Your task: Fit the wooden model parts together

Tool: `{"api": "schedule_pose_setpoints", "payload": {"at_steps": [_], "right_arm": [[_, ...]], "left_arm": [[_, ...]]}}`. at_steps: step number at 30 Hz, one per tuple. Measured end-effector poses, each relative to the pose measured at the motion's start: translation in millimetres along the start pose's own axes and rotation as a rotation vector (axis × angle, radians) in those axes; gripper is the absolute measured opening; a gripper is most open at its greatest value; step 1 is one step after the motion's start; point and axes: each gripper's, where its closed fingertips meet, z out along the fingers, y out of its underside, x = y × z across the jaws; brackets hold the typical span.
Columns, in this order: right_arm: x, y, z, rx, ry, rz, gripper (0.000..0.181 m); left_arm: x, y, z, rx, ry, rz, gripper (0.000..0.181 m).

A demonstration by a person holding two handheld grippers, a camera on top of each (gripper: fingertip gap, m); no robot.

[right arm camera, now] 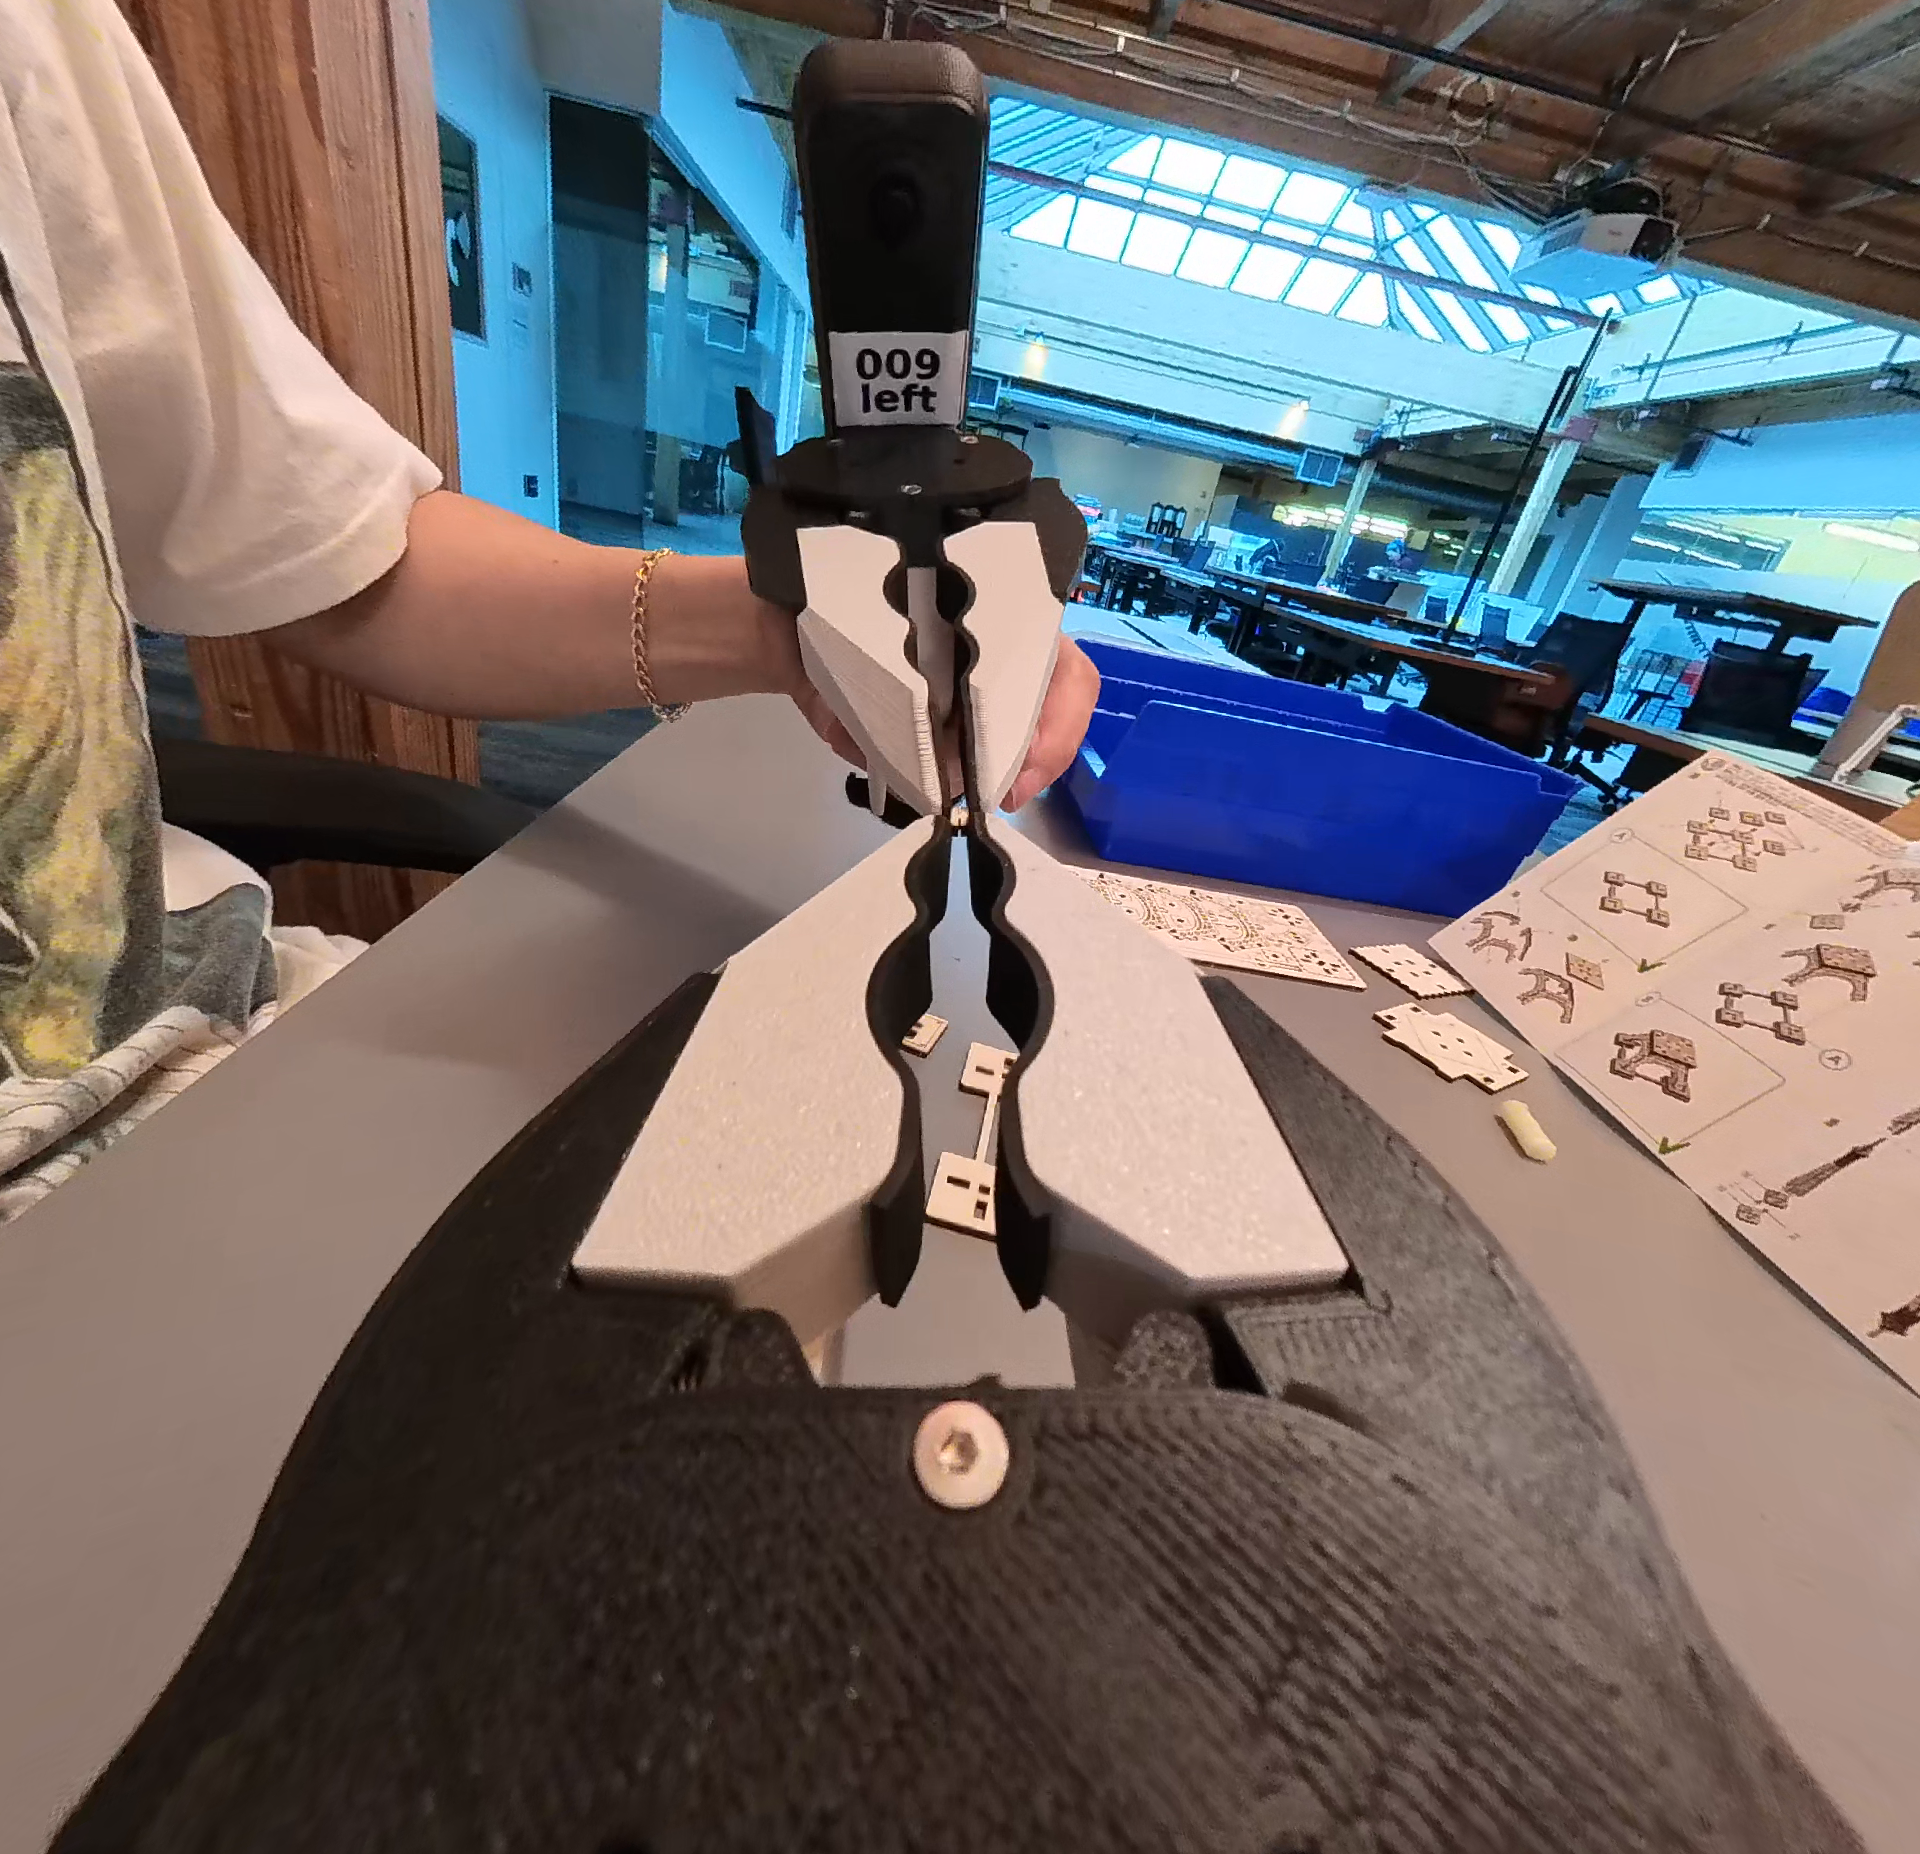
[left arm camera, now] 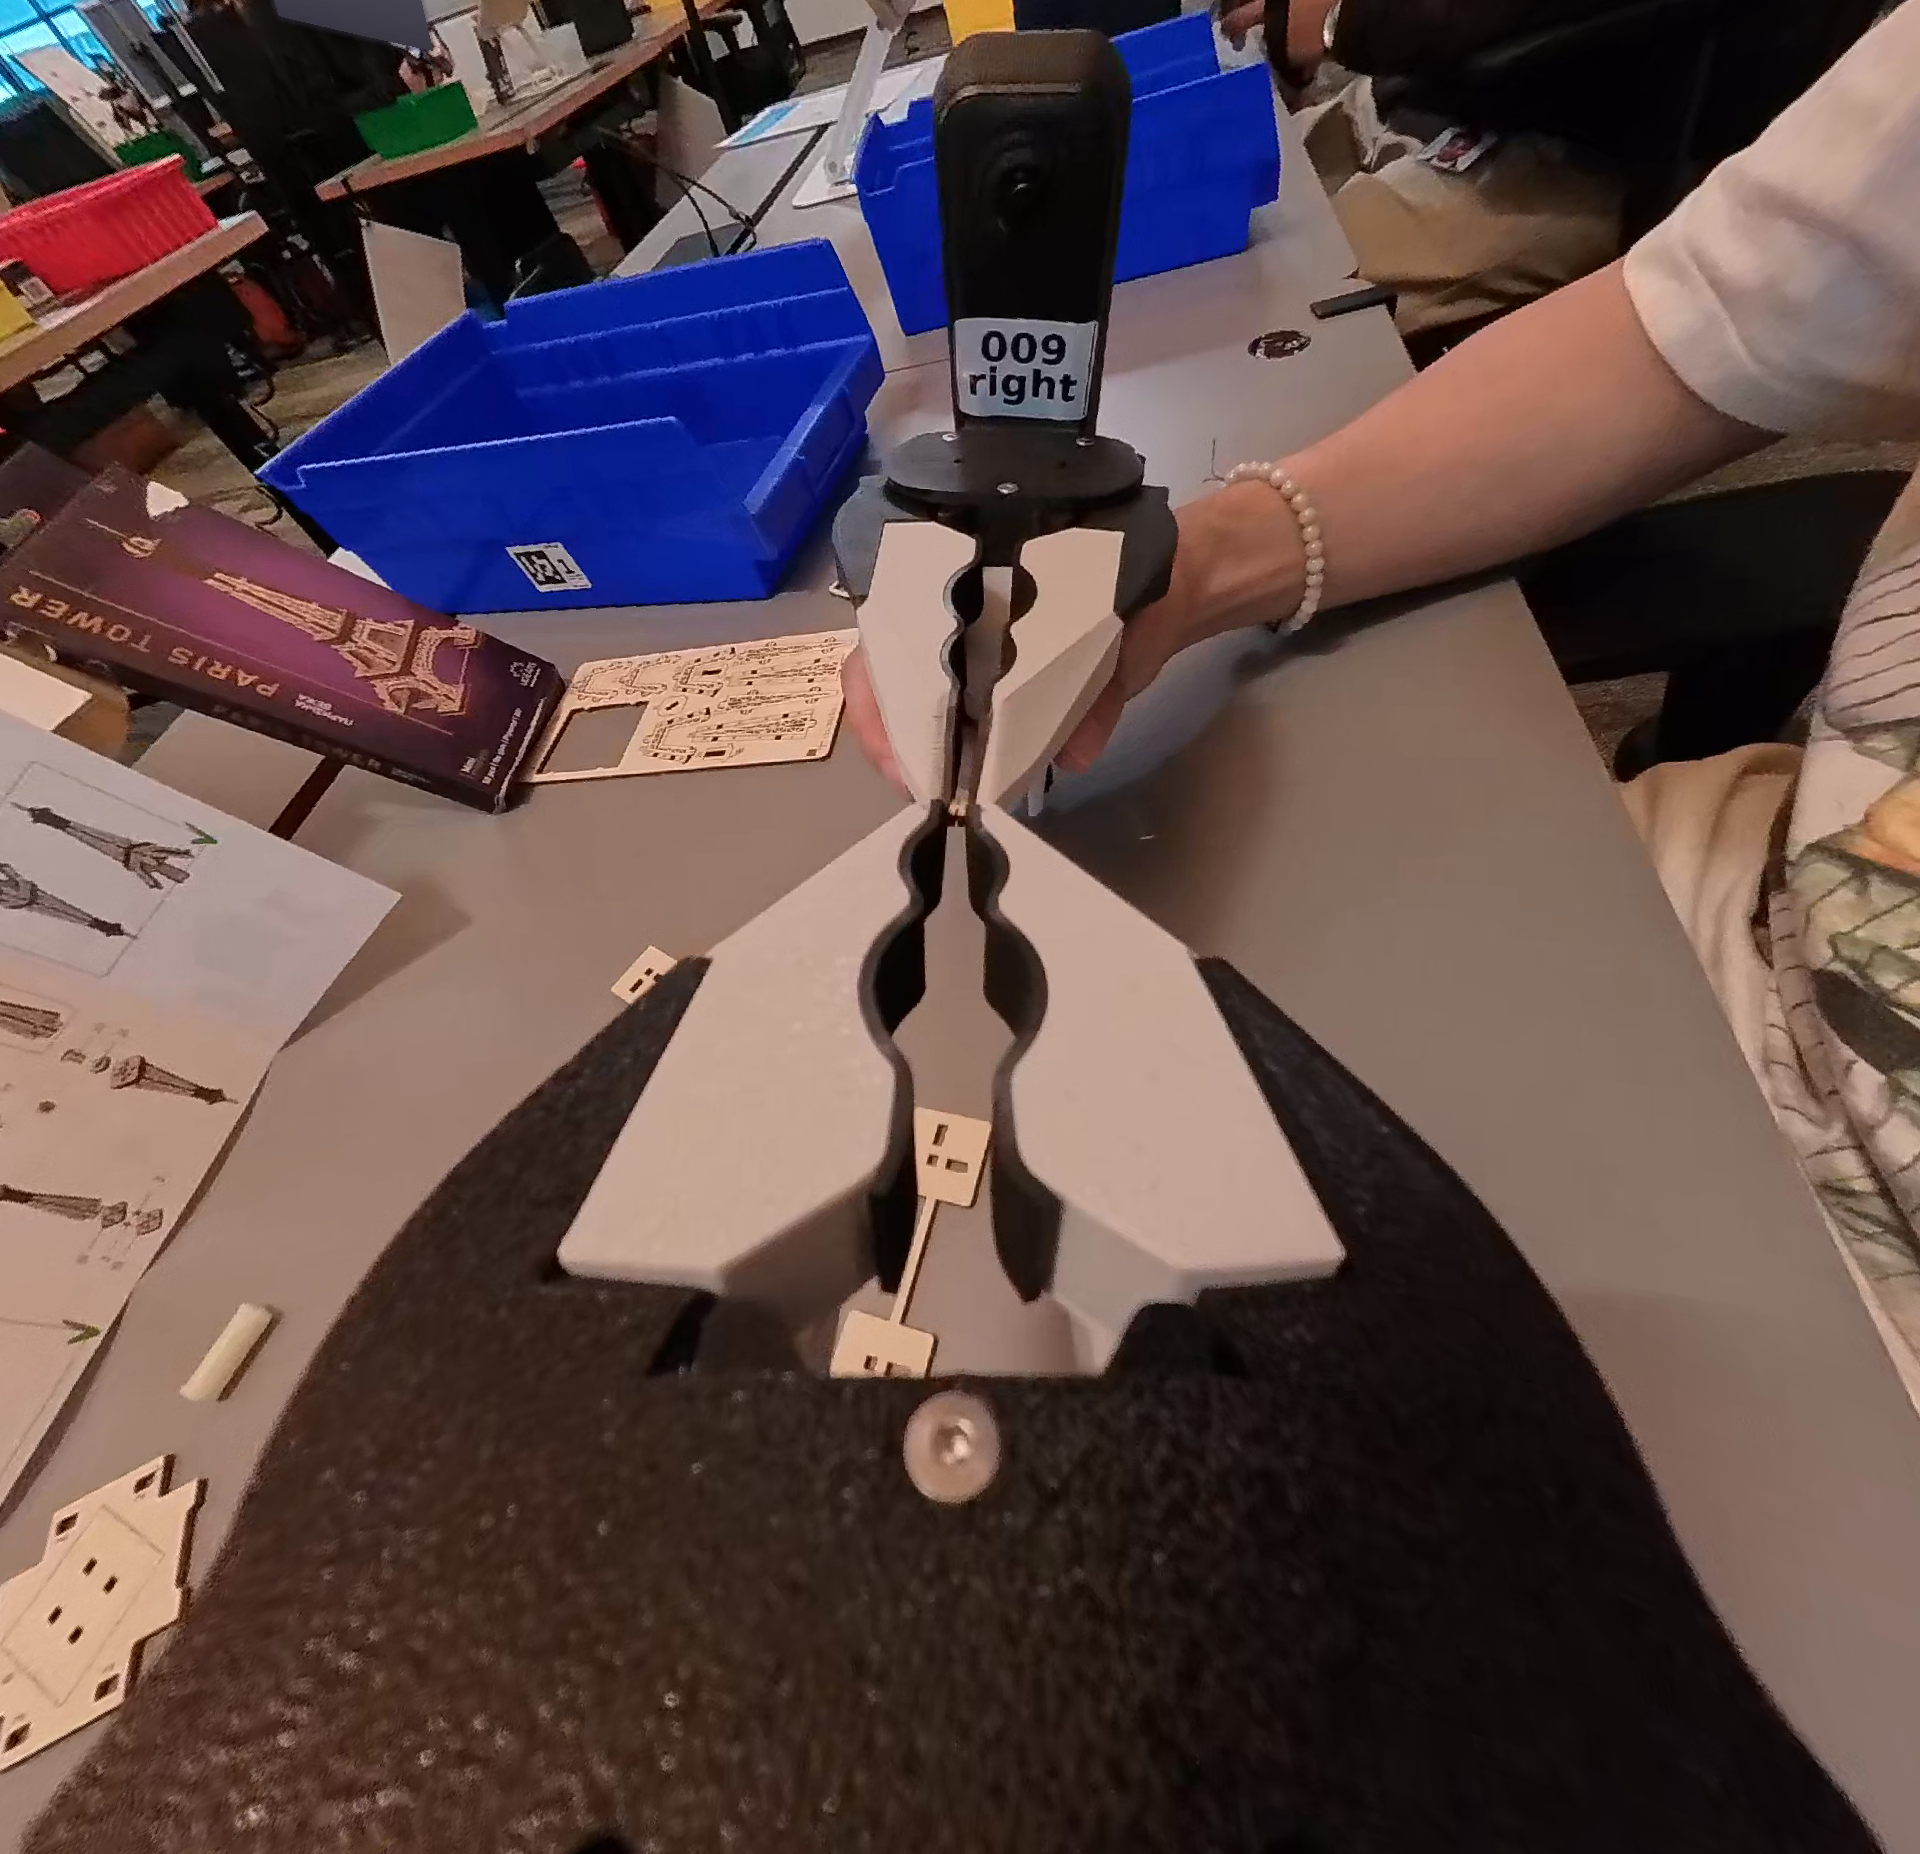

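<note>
So the two grippers were nose to nose over the grey laminate tabletop (left arm camera: 1403, 869), and everything hinged on one tiny pale wooden piece (left arm camera: 958, 810) pinched right where the tips met. Going left to right from that piece: the left gripper (left arm camera: 954, 836), white plastic fingers on a black foam body, was clenched down to a sliver at the tips, apparently on the near end of the piece. The right gripper (left arm camera: 961, 781), same build, was squeezed onto the far end. Whether that was one part or two being mated, too small to tell.

My read: mid-join, tab into slot. Next move probably needs a straight, gentle push with both grips steady, since thin ply like that would likely snap if twisted.

A flat dumbbell-shaped wooden strip (left arm camera: 920, 1243) lay on the table under the left gripper. Left of the pinched piece sat a punched-out wooden sheet (left arm camera: 707, 698), a dark purple kit box (left arm camera: 270, 651) and a blue plastic bin (left arm camera: 582, 464). Busy open workshop behind, long tables, skylights.
</note>
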Motion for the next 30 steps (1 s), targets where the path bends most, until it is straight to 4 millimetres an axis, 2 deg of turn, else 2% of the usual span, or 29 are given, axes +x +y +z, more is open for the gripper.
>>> {"api": "schedule_pose_setpoints", "payload": {"at_steps": [13, 17, 20, 21, 24, 28, 30], "right_arm": [[0.8, -3.8, -4.9, 0.034, 0.001, 0.006, 0.001], [4.1, -0.4, -6.3, 0.011, 0.026, -0.029, 0.002], [15.6, 23.3, -9.3, -0.175, 0.093, -0.138, 0.006], [20.2, 38.2, -11.5, -0.286, 0.113, -0.191, 0.007], [16.5, 83.4, -15.4, -0.604, 0.061, -0.381, 0.0], [10.5, 115.4, -8.2, -0.798, 0.006, -0.647, 0.0], [10.0, 121.9, -5.3, -0.837, -0.005, -0.76, 0.0]], "left_arm": [[1.0, -2.8, 0.9, 0.072, 0.008, -0.074, 0.0], [-2.0, 2.8, 2.0, -0.003, -0.022, -0.023, 0.0], [-11.0, 27.9, -0.8, -0.201, -0.051, 0.061, 0.0], [-12.9, 39.8, -1.9, -0.282, -0.043, 0.08, 0.0], [-13.5, 71.6, -0.2, -0.468, 0.023, 0.097, 0.0], [-14.2, 106.1, 6.0, -0.653, 0.117, 0.123, 0.0], [-14.1, 114.4, 10.8, -0.697, 0.154, 0.127, 0.0]]}}
